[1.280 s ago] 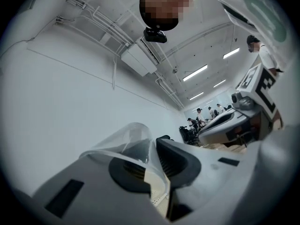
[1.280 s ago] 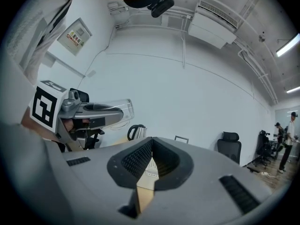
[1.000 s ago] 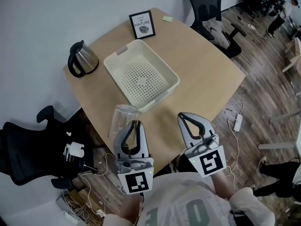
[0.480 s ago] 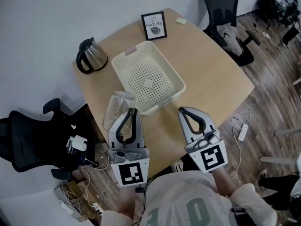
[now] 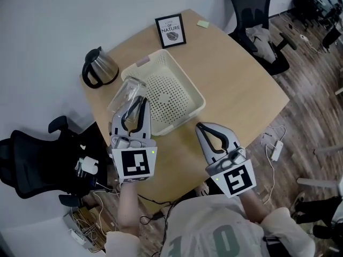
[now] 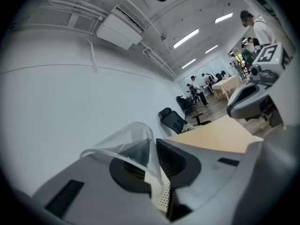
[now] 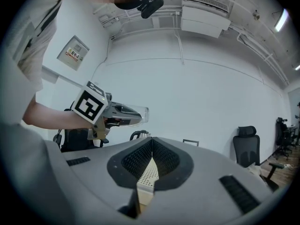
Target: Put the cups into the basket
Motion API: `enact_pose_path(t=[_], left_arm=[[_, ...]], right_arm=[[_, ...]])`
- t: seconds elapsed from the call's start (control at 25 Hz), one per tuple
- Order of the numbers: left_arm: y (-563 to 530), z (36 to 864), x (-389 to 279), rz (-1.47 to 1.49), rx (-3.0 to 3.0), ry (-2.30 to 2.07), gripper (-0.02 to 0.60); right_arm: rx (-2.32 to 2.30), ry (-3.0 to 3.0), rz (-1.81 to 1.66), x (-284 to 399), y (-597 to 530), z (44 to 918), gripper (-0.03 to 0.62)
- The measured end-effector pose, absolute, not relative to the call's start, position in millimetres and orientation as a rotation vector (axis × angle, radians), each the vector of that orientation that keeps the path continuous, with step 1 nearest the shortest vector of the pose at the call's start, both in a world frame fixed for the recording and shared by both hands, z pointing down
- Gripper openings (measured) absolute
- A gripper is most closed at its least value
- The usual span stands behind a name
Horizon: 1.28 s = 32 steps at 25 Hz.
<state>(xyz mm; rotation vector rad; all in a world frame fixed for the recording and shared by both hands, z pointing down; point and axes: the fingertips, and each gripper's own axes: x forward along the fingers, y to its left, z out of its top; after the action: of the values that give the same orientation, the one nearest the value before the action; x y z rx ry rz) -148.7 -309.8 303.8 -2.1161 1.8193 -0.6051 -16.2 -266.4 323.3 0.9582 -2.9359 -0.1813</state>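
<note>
A clear plastic cup [image 5: 123, 91] lies tilted on its side, its thin wall pinched by my left gripper [image 5: 140, 101]. It hangs over the near left rim of the cream perforated basket [image 5: 188, 82] on the round wooden table [image 5: 241, 84]. In the left gripper view the cup [image 6: 126, 142] curves around one jaw of my left gripper [image 6: 154, 146], the wall caught between both jaws. My right gripper [image 5: 206, 130] hovers shut and empty over the table's near edge, right of the basket. From the right gripper view, the right gripper [image 7: 151, 142] points toward the left gripper [image 7: 115, 116] and its cup [image 7: 139, 115].
A steel kettle [image 5: 99, 67] stands left of the basket. A framed picture [image 5: 171, 30] and a green sticky note [image 5: 203, 23] sit at the table's far edge. Black office chairs stand at the far right [image 5: 257, 15] and near left [image 5: 37, 159]. Cables lie on the floor.
My left gripper has carried the cup forward from the table's near edge to above the basket's left rim. The right gripper has barely moved.
</note>
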Motion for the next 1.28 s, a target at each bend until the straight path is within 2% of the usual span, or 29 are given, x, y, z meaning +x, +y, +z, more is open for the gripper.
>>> enact_pose_path(t=[0.28,0.56,0.92,1.28], left_arm=[[-376,350,-158,-0.953,-2.241,1.64,0.043],[-427,425,-166,-1.429,-2.222,1.349,0.043],[-440,526,-179,-1.978,-2.08,0.892,0.043],[-433,596,-191,-2.271,-1.804,0.441,0.041]], right_arm=[[0.991,-2.92,-0.151,-7,-280,331,-0.002],[1.033,-2.899,-0.127,-5,-300,337,-0.002],[1.044,-2.872,-0.051,-6,-313,354,-0.002],[1.057,-2.843,0.011,-3,-318,372,-0.002]])
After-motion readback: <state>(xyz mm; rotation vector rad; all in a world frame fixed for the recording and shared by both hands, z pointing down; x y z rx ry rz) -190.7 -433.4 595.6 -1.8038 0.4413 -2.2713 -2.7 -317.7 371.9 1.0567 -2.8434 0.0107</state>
